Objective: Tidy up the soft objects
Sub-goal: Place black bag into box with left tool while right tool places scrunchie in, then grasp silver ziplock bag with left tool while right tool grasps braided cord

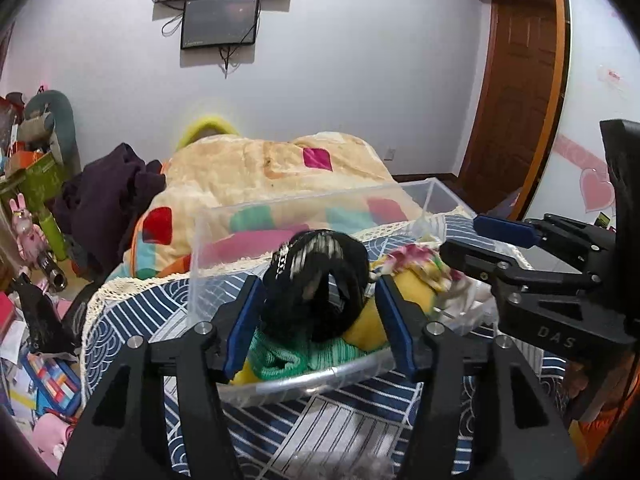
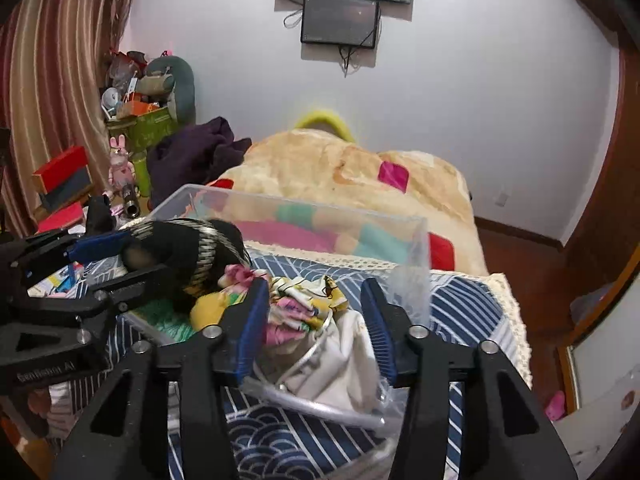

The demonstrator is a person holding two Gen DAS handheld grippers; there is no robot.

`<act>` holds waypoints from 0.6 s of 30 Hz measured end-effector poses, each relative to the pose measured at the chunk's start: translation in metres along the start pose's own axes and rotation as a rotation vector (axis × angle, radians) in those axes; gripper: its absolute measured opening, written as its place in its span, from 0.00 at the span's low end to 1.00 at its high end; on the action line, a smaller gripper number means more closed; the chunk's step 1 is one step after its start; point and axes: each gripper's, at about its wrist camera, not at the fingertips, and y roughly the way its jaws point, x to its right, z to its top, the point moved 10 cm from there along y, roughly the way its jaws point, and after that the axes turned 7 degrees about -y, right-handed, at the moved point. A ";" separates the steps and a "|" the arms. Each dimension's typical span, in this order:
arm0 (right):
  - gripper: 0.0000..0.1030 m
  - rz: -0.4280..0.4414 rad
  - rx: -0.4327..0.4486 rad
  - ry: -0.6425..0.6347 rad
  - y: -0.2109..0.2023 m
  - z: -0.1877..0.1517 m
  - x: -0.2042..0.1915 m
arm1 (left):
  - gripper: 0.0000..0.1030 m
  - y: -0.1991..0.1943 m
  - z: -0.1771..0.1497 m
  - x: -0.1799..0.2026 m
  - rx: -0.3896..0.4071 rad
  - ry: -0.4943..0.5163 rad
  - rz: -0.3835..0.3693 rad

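Observation:
A clear plastic bin (image 1: 224, 216) (image 2: 412, 248) sits on a blue-and-white patterned cloth. It holds a black furry item with a silver band (image 1: 316, 280) (image 2: 188, 252), a yellow soft item (image 1: 404, 296) (image 2: 208, 308), a green knit piece (image 1: 288, 356), a floral cloth (image 2: 300, 304) and a white cloth (image 2: 340, 356). My left gripper (image 1: 318, 320) is open, its fingers on either side of the black item over the bin. My right gripper (image 2: 316, 328) is open above the floral and white cloths; it shows in the left wrist view (image 1: 476, 240).
A cream quilt with coloured patches (image 1: 272, 172) lies behind the bin. A dark purple garment (image 1: 108, 196) lies left of it. Cluttered boxes and toys (image 2: 132, 128) stand at the left. A wooden door (image 1: 516, 92) is at the right.

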 end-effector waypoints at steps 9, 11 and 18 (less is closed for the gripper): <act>0.75 -0.006 0.133 -0.019 -0.056 0.008 -0.008 | 0.74 -0.062 -0.001 0.003 0.091 0.012 0.006; 0.79 0.000 0.157 -0.021 -0.066 0.005 -0.012 | 0.79 -0.077 -0.008 0.004 0.108 0.021 0.011; 0.80 0.053 0.171 0.018 -0.087 -0.020 -0.027 | 0.94 -0.107 -0.043 0.005 0.108 0.036 0.017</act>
